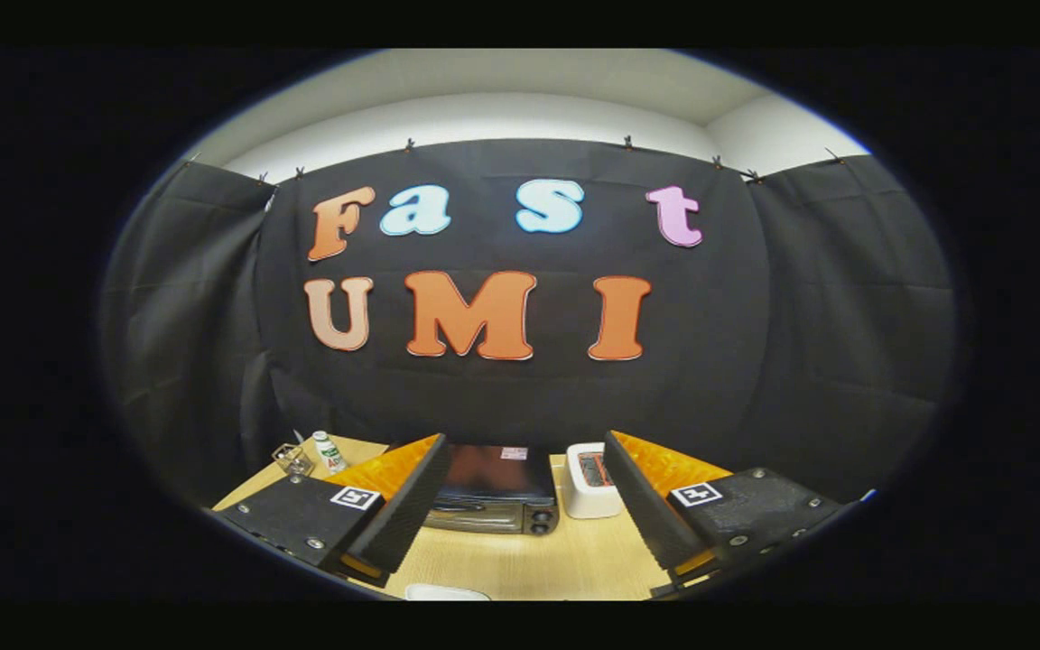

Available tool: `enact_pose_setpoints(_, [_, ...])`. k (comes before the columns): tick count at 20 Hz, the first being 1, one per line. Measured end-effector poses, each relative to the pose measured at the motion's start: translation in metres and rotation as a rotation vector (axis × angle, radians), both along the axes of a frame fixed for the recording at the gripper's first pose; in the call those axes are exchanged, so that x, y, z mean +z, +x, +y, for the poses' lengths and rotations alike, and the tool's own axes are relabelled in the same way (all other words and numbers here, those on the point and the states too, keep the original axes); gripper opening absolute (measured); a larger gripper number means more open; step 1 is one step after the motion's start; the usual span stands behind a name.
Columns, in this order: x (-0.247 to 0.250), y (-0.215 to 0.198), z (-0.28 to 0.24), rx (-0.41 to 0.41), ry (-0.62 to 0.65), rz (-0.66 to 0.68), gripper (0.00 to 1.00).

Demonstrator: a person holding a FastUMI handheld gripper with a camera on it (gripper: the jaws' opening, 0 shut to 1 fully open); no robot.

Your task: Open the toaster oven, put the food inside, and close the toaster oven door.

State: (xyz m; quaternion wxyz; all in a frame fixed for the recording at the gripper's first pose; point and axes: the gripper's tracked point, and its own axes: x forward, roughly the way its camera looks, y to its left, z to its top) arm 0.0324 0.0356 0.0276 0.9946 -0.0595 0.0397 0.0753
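A: Where is the dark, boxy toaster oven [493, 492] with the black top?

B: It sits on the pale wooden table [520, 560], beyond the gripper [524, 451] and framed between its two fingers. Its door looks closed, with a bar handle across the front and two round knobs at the right end of the front.

A: And the gripper itself?

B: The jaws stand spread wide apart, holding nothing. The left finger [403, 506] partly covers the toaster oven's left end; the right finger [646, 506] is clear of the oven, off to its right.

A: What is next to the oven?

B: Just to the right of the toaster oven stands a small white slot toaster [590, 487], close beside it, its slot showing on top; the right finger overlaps its right edge. To the left of the oven, well apart and near the table's far corner, a small white plastic bottle with a green label [329, 451] stands upright, and a clear glass tumbler [292, 459] sits just beside it.

A: Any food?

B: A white rounded object [443, 593] lies on the table nearer than the oven, mostly cut off. I cannot tell what it is.

A: Behind the oven?

B: The booth's black cloth wall [800, 361].
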Motion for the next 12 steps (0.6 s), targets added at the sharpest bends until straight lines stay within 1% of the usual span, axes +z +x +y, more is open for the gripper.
enact_pose_setpoints(8, [-0.001, 0.015, 0.022, 0.042, 0.008, 0.001, 1.00])
enact_pose_setpoints(12, [-0.004, 0.014, 0.033, 0.067, -0.018, -0.006, 1.00])
